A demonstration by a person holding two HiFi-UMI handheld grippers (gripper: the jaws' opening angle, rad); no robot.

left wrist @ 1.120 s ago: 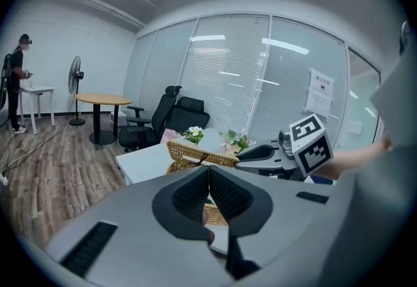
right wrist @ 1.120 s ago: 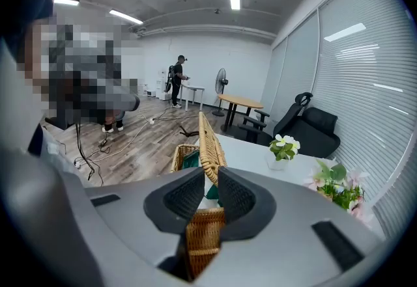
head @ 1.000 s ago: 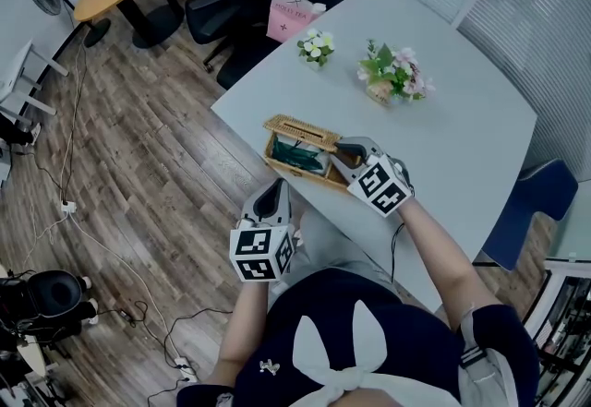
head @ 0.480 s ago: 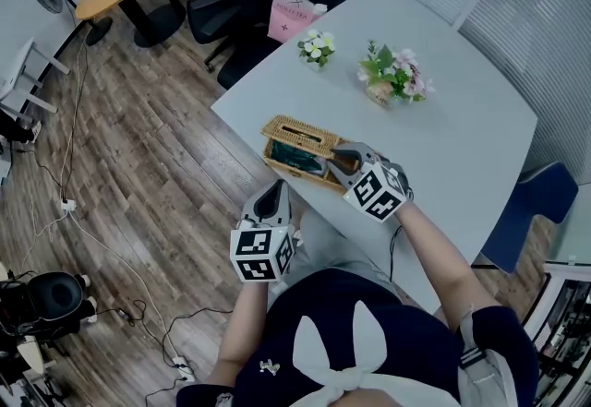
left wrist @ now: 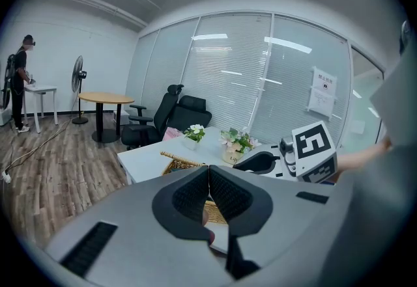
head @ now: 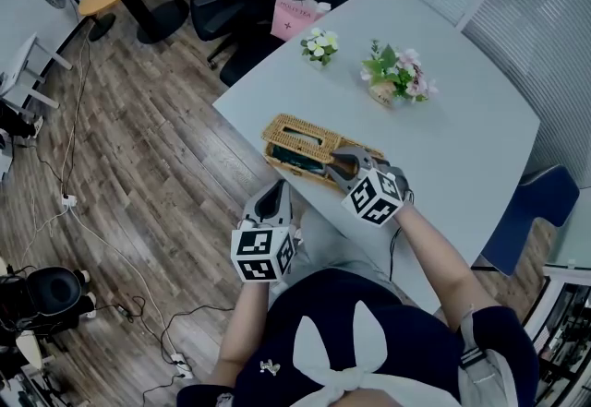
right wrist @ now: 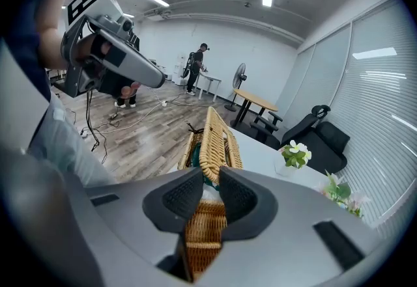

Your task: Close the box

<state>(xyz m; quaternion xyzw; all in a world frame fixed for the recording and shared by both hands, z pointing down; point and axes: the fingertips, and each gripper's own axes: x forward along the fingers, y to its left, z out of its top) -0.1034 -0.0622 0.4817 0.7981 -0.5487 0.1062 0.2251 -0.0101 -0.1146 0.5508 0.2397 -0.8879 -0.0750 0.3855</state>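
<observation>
We find the wicker box (head: 300, 173) near the 8 o'clock edge of the white table (head: 443, 110), with its lid (head: 297, 132) tilted partway down over it. Our right tongs (head: 334, 159), at the box's 4 o'clock, pinch the lid's end, and their narrow jaws have just been opening slightly. Our left tongs (head: 272, 187), at its 7 o'clock, are closed on nothing and hang off the table.

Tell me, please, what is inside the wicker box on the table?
Inside the box a dark green thing shows under the half-lowered lid. The lid covers the rest, so what it is cannot be told.
</observation>
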